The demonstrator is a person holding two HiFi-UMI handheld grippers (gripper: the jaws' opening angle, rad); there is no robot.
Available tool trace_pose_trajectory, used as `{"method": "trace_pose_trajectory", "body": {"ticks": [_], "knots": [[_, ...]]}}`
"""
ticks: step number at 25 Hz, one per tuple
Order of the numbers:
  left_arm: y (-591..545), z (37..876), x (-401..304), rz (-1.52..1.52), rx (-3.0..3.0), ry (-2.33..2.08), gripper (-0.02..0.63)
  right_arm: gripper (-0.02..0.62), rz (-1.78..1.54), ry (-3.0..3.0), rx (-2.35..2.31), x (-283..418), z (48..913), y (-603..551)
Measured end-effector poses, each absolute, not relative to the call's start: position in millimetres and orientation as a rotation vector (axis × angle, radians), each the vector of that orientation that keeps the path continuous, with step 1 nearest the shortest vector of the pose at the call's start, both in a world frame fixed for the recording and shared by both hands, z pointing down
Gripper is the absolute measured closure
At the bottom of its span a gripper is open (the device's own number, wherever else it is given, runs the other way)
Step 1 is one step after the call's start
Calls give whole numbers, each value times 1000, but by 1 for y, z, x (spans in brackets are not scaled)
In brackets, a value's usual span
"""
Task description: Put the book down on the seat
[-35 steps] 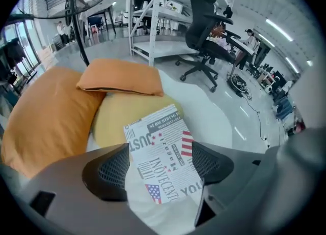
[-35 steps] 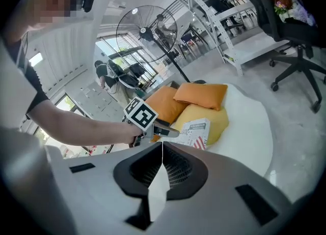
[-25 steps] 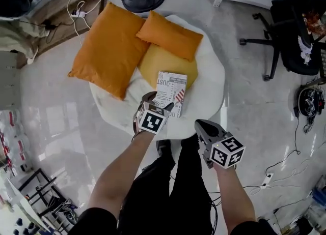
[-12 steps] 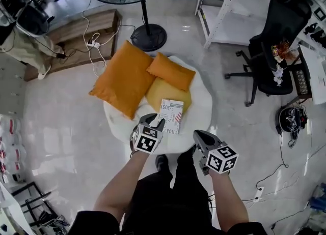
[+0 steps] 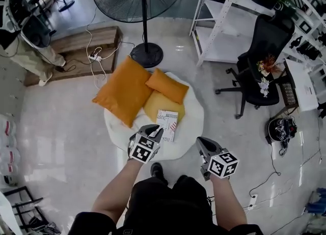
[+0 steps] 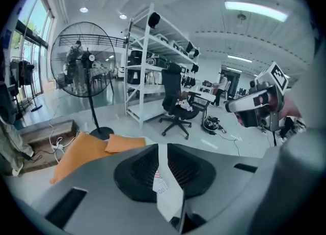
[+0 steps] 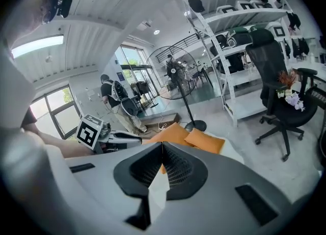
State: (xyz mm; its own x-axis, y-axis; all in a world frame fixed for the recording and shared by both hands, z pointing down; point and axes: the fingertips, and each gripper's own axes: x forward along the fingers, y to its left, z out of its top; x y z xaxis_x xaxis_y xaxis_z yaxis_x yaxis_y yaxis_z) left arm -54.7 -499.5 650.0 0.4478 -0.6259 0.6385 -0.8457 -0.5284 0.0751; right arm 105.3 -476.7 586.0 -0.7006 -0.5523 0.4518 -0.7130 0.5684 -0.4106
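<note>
The book (image 5: 167, 118), white with black and red print, lies flat on the round white seat (image 5: 192, 127), against the cushions. My left gripper (image 5: 155, 130) hangs in the air above the seat's near edge. Its jaws have just been closing, and only a narrow slit is left with nothing between them. In the left gripper view (image 6: 163, 147) the book (image 6: 162, 184) shows through that slit, far below. My right gripper (image 5: 201, 143) is held beside the seat's near right edge. In the right gripper view (image 7: 162, 145) its tips meet on nothing.
Two orange cushions (image 5: 121, 96) (image 5: 168, 85) and a yellow one (image 5: 155, 105) rest on the seat. Behind it stand a pedestal fan (image 5: 145, 51), a white shelf rack (image 5: 224, 20), a black office chair (image 5: 257, 61) and a low wooden platform (image 5: 76, 46). A person (image 5: 25, 35) stands far left.
Both grippers have risen well away from the seat, which now looks smaller. The left jaws went from wide apart to nearly together. The book stays on the seat.
</note>
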Motion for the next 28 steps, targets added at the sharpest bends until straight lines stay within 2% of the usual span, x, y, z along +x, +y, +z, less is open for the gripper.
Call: {"method": "trace_pose_trajectory", "body": {"ticks": [6, 11, 20, 28], "knots": [[-462, 608, -40, 754, 2302, -1292, 600, 580, 805, -2599, 1006, 118, 542, -452], [-429, 563, -4, 656, 2328, -1314, 603, 580, 785, -2644, 1000, 149, 517, -416], [-347, 513, 96, 548, 2440, -1302, 603, 580, 792, -2649, 1054, 255, 519, -309], [-300, 470, 113, 406, 2419, -1451, 603, 580, 753, -2711, 1044, 304, 505, -266]]}}
